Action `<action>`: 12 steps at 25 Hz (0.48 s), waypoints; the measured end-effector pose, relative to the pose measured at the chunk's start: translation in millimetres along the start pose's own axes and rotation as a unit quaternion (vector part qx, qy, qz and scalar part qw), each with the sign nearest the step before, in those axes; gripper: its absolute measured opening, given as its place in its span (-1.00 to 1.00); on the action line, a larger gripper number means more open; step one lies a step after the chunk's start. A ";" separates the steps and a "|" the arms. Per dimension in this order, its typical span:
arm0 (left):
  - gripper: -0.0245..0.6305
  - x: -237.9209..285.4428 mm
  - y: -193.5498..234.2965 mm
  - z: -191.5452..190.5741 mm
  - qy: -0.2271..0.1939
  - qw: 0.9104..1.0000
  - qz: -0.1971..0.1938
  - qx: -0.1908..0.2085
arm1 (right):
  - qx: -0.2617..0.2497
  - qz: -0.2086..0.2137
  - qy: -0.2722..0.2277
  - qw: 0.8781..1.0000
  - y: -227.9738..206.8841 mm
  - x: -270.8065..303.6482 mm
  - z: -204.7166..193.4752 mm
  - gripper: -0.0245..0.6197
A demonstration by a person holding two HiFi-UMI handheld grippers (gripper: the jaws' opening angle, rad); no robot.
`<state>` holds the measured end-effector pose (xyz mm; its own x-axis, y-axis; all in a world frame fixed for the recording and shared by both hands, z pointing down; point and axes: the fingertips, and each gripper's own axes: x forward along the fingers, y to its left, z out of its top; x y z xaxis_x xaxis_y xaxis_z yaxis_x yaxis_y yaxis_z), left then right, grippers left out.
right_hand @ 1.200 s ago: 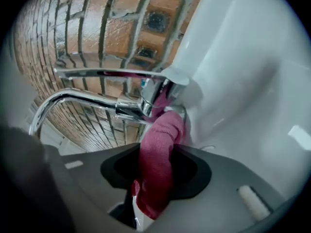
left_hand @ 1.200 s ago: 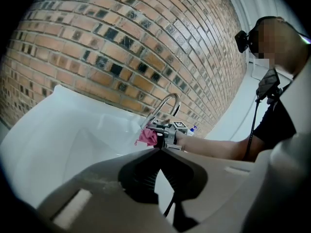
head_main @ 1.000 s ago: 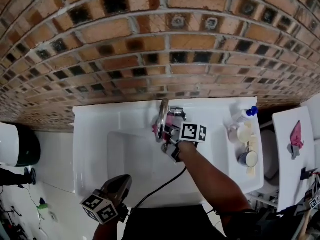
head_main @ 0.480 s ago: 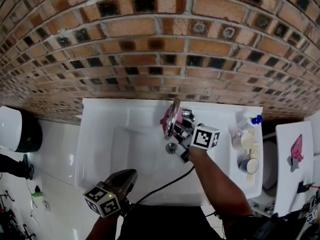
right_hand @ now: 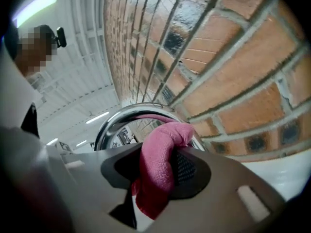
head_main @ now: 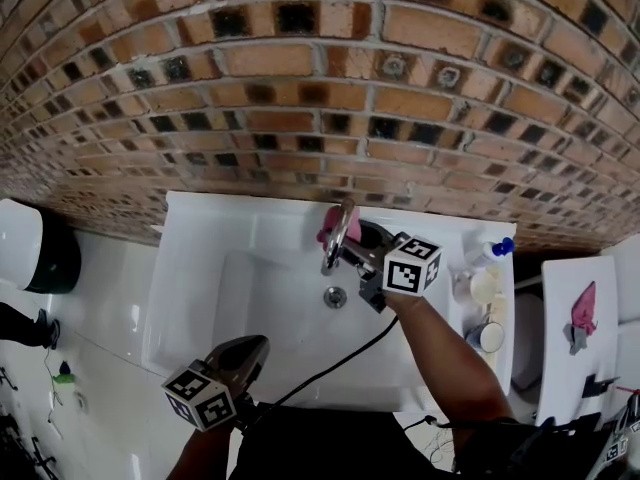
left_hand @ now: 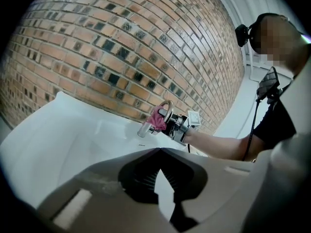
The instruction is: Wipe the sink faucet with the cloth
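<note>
Looking at a big brick wall (head_main: 300, 88) straight past both sets of jaws, filling the whole back. White floor (head_main: 100, 313) off to the left of the left jaws. Under and ahead of both, got a glossy white sink (head_main: 200, 268). Black-and-white bin (head_main: 35, 258) way out left of the left jaws.

Right gripper (head_main: 352, 251) up at the chrome faucet (head_main: 338, 238), clamped on a pink cloth (right_hand: 158, 171), bunched between the pads and pressed against the curved spout right in front of them. Left gripper (left_hand: 159, 153) parked by the near edge of the sink, well apart from the faucet, tips closed together with nothing between.

Small bottle (head_main: 490, 250) and a couple of cups (head_main: 490, 336) off to the right of the right jaws on the sink ledge. Drain (head_main: 335, 296) just below the right jaws.
</note>
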<state>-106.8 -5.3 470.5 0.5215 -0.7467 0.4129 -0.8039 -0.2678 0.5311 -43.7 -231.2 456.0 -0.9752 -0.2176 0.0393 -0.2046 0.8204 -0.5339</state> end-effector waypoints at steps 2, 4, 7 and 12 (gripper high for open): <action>-0.91 -2.4 -1.7 -1.6 -0.005 1.000 0.008 -0.003 | -0.052 0.021 0.018 0.998 6.4 -1.3 2.4 -0.44; -0.91 -4.3 -3.2 -3.5 -0.010 1.000 0.016 -0.005 | -0.104 0.044 0.035 0.993 14.1 -2.3 3.5 -0.45; -0.91 -6.1 -5.9 -7.5 -0.019 0.999 0.029 -0.009 | -0.185 0.074 0.068 0.978 26.2 -1.9 1.4 -0.45; -0.91 -6.0 -15.0 -17.1 -0.031 0.998 0.044 -0.019 | -0.301 0.078 0.120 0.943 33.8 -7.0 -8.8 -0.46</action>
<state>-93.0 13.6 472.7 0.4291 -0.8026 0.4144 -0.8340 -0.1759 0.5230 -44.5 -197.3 445.1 -0.9733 -0.0022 0.2293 0.0033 0.9997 0.0235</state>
